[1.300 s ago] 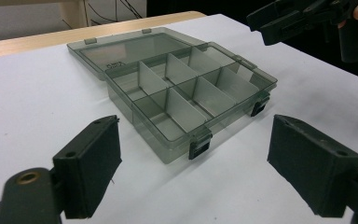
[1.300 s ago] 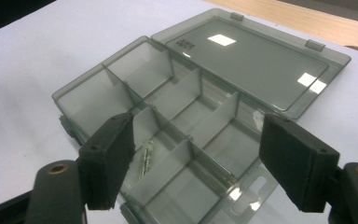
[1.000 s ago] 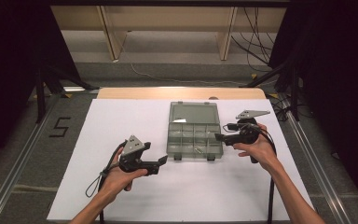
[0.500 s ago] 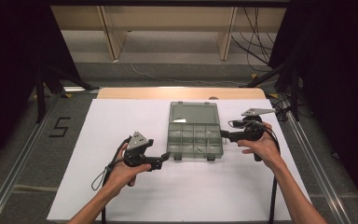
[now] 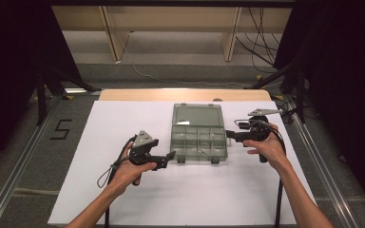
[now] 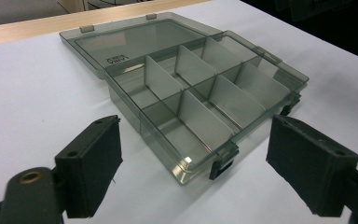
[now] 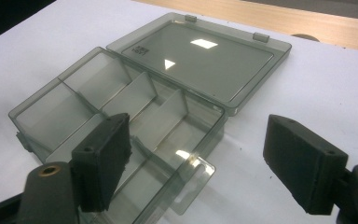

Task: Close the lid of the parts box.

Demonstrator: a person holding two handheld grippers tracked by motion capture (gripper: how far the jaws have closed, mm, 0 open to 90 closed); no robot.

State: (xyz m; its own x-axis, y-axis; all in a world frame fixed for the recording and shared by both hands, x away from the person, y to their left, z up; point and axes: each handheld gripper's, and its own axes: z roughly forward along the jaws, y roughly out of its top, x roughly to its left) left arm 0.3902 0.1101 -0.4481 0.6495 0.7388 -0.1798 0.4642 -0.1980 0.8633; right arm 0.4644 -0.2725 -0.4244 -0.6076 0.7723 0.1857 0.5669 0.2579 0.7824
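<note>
Left tongs (image 5: 171, 156) hover at the lower left of the box (image 5: 199, 134), jaws spread wide, nothing between them. In the left gripper view the tongs (image 6: 205, 172) frame the near corner of the box (image 6: 191, 93), close but not touching, with a black latch (image 6: 223, 161) sitting right between the jaws. Right tongs (image 5: 229, 137) sit at the box's right edge in the high view, also spread and empty. From the right gripper view those tongs (image 7: 205, 163) straddle the front corner, the left jaw overlapping the wall; contact is hard to call. The box lies mid-frame on the white counter (image 5: 123, 123), its lid (image 5: 197, 115) flat open toward the top of the frame, dividers standing upright inside.
</note>
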